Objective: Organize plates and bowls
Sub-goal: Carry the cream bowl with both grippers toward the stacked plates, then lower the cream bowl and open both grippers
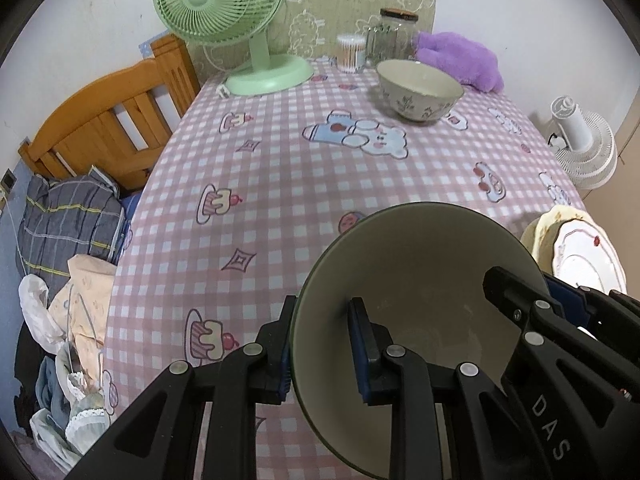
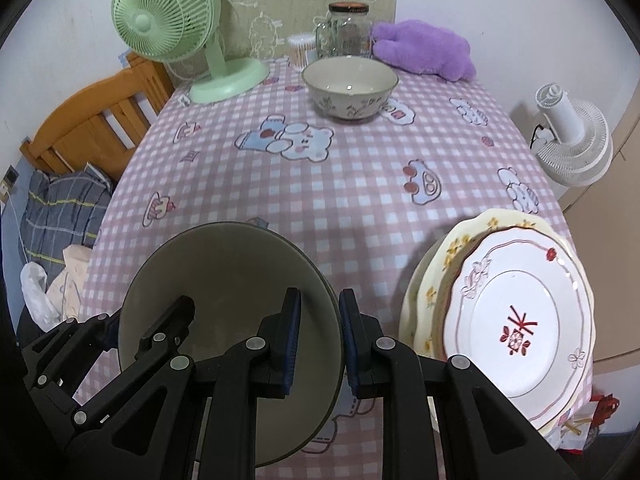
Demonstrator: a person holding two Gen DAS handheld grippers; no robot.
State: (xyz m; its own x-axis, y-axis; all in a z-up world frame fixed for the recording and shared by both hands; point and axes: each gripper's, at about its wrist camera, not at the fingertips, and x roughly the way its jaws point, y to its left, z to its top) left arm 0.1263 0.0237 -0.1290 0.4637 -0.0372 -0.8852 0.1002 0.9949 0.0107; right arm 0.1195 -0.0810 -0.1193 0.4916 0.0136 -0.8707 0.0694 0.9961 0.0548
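Observation:
A plain grey-green bowl (image 1: 420,272) (image 2: 228,268) hangs tilted over the near part of the pink checked table (image 1: 280,184) (image 2: 360,200), held at two sides. My left gripper (image 1: 322,332) (image 2: 138,320) is shut on the bowl's left rim, one finger inside and one outside. On the opposite rim my right gripper (image 2: 320,308) (image 1: 534,286) is shut the same way. A floral bowl (image 1: 420,94) (image 2: 350,88) stands upright at the far side. Stacked plates, white (image 2: 520,320) (image 1: 580,256) on yellow (image 2: 440,264), lie at the near right edge.
A green fan (image 1: 240,20) (image 2: 172,28), a glass jar (image 1: 394,36) (image 2: 346,28), a cotton-swab tub (image 1: 351,52) and a purple plush (image 1: 460,56) (image 2: 424,48) line the far edge. A wooden bed frame (image 1: 108,120) and clothes (image 1: 68,220) lie left; a white fan (image 2: 572,148) stands right.

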